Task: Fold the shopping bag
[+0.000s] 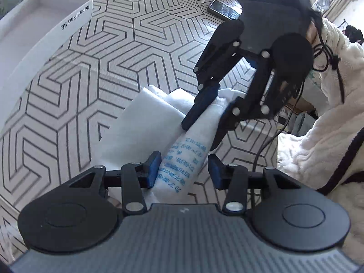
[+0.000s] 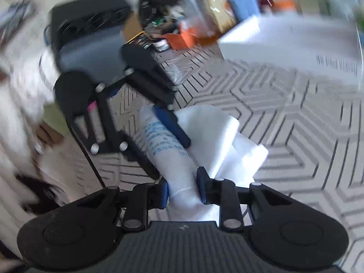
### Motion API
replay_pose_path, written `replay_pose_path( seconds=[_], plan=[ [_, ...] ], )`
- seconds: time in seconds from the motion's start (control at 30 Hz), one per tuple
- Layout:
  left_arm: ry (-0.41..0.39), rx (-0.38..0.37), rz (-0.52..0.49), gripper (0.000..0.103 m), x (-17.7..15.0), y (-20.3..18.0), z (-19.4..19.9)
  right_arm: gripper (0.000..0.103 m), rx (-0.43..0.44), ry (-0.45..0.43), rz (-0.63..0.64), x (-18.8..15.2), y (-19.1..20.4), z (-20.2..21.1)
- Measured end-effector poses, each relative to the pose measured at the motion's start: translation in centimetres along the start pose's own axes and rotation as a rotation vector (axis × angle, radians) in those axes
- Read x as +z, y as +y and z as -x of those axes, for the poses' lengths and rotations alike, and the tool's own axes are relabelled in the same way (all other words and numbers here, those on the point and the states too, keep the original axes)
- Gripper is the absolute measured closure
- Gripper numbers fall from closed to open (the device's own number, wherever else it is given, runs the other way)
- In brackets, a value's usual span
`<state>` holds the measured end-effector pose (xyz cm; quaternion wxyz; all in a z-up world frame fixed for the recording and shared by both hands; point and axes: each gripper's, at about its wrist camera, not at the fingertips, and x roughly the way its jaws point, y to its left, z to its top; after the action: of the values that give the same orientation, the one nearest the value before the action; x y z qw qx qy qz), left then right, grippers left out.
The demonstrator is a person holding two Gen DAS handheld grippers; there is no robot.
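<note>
Between both grippers' fingers: bag (image 1: 179, 150) rolled into narrow strip, loose flap beside. Right gripper (image 2: 183, 192) pinching bag; left gripper (image 1: 185, 169) spread, one pad touching. Final tuck left, likely.

"Redmi Pad SE" stands on the white box (image 1: 76, 17), upper left; the bag's (image 1: 182, 159) blue print is unreadable.

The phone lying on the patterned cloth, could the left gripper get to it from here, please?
Probably not directly: the right gripper sits between it and the phone, and the left gripper straddles the bag.
</note>
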<state>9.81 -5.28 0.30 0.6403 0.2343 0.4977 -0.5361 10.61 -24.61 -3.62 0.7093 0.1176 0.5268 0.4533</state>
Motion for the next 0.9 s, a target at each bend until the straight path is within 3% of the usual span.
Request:
replay_pose_path(
  seconds=[0.1, 0.27, 0.4, 0.53, 0.8, 0.9],
  plan=[
    [-0.019, 0.123, -0.028, 0.058, -0.4, -1.8, 1.2, 0.077, 0.041, 0.054, -0.086, 1.0, -0.8, -0.6],
    [-0.169, 0.163, 0.075, 0.058, -1.5, -1.9, 4.4, 0.078, 0.179, 0.090, -0.311, 0.9, -4.4, -0.6],
    [-0.169, 0.260, 0.150, 0.059, -1.8, -1.7, 4.0, 0.079, 0.220, 0.098, -0.359, 0.9, -5.6, -1.1],
    [-0.184, 0.256, 0.252, 0.057, -1.2, 0.3, 3.5, 0.079, 0.207, 0.095, -0.359, 1.1, -5.5, -1.2],
    [-0.200, 0.304, 0.240, 0.056, -1.1, 0.4, 2.0, 0.077, 0.250, 0.020, -0.451, -0.2, -6.8, -0.8],
    [-0.182, 0.287, 0.243, 0.054, -0.9, 0.6, 1.6, 0.069, 0.160, -0.074, -0.346, -1.4, -4.5, 0.7]
  ],
)
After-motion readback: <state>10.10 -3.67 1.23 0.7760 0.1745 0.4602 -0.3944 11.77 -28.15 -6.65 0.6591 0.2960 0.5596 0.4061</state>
